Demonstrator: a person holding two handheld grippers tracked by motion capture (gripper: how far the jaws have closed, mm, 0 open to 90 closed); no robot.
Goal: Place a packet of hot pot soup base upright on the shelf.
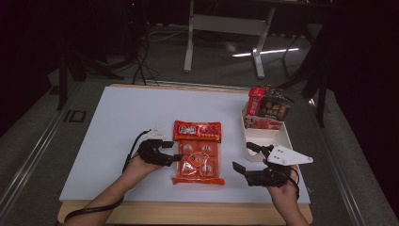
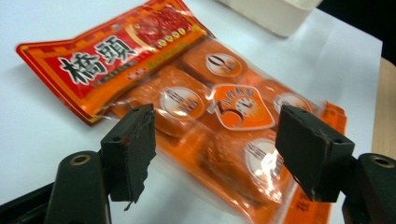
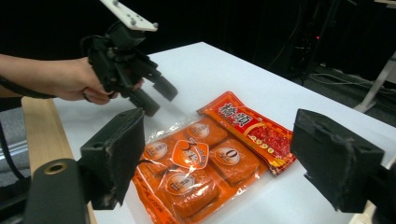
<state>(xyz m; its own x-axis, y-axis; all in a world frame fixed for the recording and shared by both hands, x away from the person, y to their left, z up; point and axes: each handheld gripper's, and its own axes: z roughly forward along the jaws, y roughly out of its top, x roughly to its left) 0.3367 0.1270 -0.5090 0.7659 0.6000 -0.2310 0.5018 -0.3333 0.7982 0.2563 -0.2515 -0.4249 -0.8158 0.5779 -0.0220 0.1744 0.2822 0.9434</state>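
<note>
At the middle of the frame, on the white table (image 1: 122,117): orange snack bag (image 1: 197,157) lies flat | left gripper (image 1: 175,151) jaws apart, just beside it | right gripper (image 1: 243,158) jaws apart, empty | bag looks light, soft, slippery; grab a flat side edge.

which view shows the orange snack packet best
The left gripper view: the orange plastic snack packet is closest, its red header and round labels sharp. The right gripper view shows the whole packet farther off; the high view shows it small and dim on the white table.
</note>
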